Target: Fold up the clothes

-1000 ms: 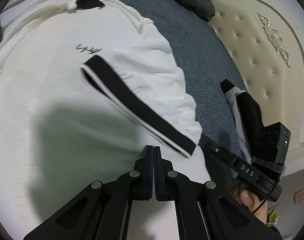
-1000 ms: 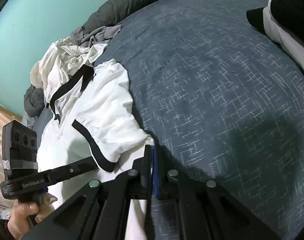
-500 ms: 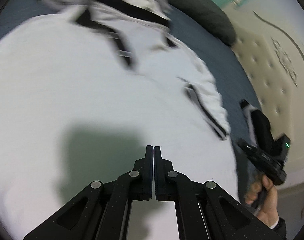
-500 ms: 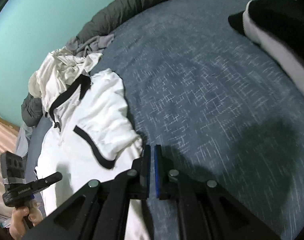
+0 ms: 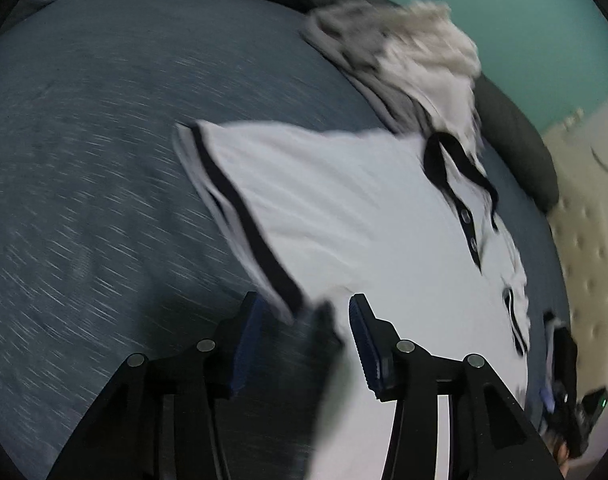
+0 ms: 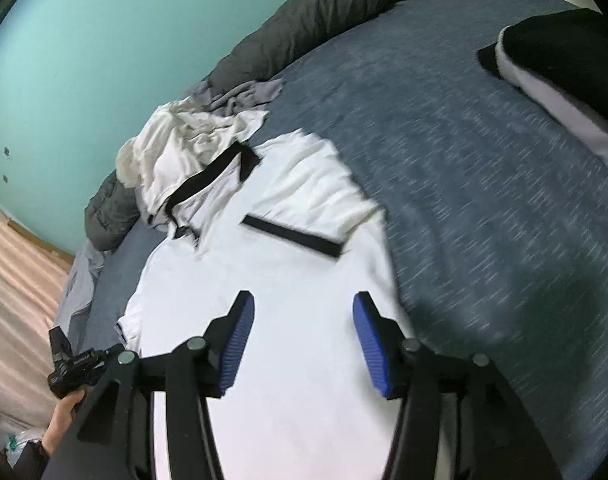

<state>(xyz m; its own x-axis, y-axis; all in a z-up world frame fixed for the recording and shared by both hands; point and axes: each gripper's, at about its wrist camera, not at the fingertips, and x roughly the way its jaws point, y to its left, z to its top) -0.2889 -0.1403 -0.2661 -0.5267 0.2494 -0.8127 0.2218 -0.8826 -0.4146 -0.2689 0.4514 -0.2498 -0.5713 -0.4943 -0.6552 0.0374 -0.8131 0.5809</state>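
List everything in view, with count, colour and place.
polo shirt: one, white with black trim, spread flat on the bed.
crumpled clothes: one pile, white and grey, beyond the shirt's collar.
folded garment: one, black and white, far right.
bedspread: one, blue.
duvet: one, dark grey, along the wall.
wall: teal.
headboard: cream, tufted.
left hand-held gripper: jaws opening, over the sleeve.
right hand-held gripper: jaws opening, nothing between.

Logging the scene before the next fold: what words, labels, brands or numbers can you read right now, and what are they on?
None can be read.
White lettering on the black handheld tool at the lower left of the right wrist view: too small and blurred.
White polo shirt with black trim: no print visible.
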